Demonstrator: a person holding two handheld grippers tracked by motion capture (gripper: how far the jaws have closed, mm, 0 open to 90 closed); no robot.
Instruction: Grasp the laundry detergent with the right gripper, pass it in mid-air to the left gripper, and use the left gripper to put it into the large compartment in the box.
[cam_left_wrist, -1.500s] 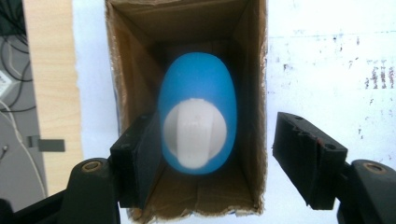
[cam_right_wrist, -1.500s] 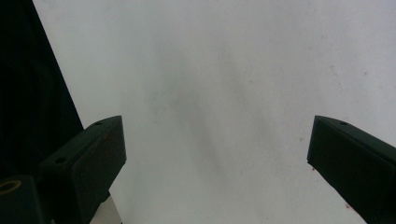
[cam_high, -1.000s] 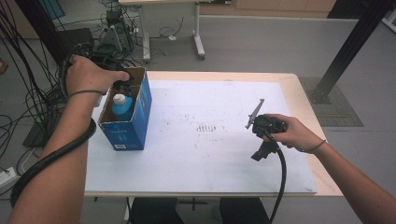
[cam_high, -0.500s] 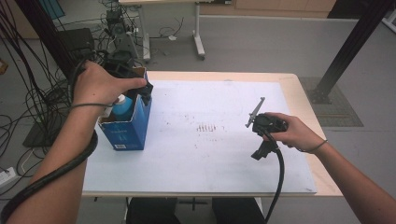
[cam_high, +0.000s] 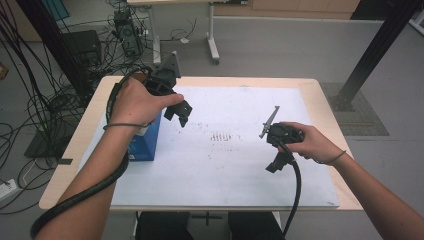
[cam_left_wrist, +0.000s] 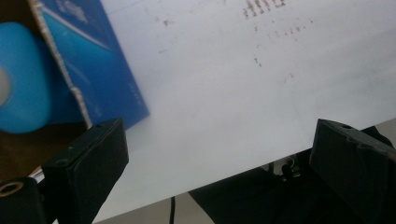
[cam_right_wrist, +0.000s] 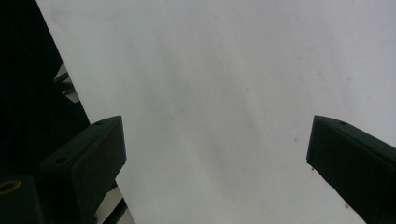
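Hovering above the left part of the white mat (cam_high: 235, 170), the left gripper (cam_high: 178, 114) has its jaws spread wide with nothing between them; they have just been opening. In the left gripper view the two black jaws stand far apart over bare mat, and the blue box (cam_left_wrist: 100, 70) lies just beyond the left jaw.

The blue box (cam_high: 145, 142) sits on the mat at the table's left side, directly under the left hand (cam_high: 132, 102) and mostly covered by it in the high view. It is a rectangular cardboard carton with blue printed sides, pale lettering and a raw corrugated edge at its open top. Its long axis runs from the near table edge toward the far edge, and its opening faces up. Inside it, a light blue rounded item (cam_left_wrist: 21, 77) with a pale centre fills the opening; its outline is blurred.

The right gripper (cam_high: 274, 166) is held low over the right half of the mat, well apart from the box. Its jaws are also spread, with bare mat between them.
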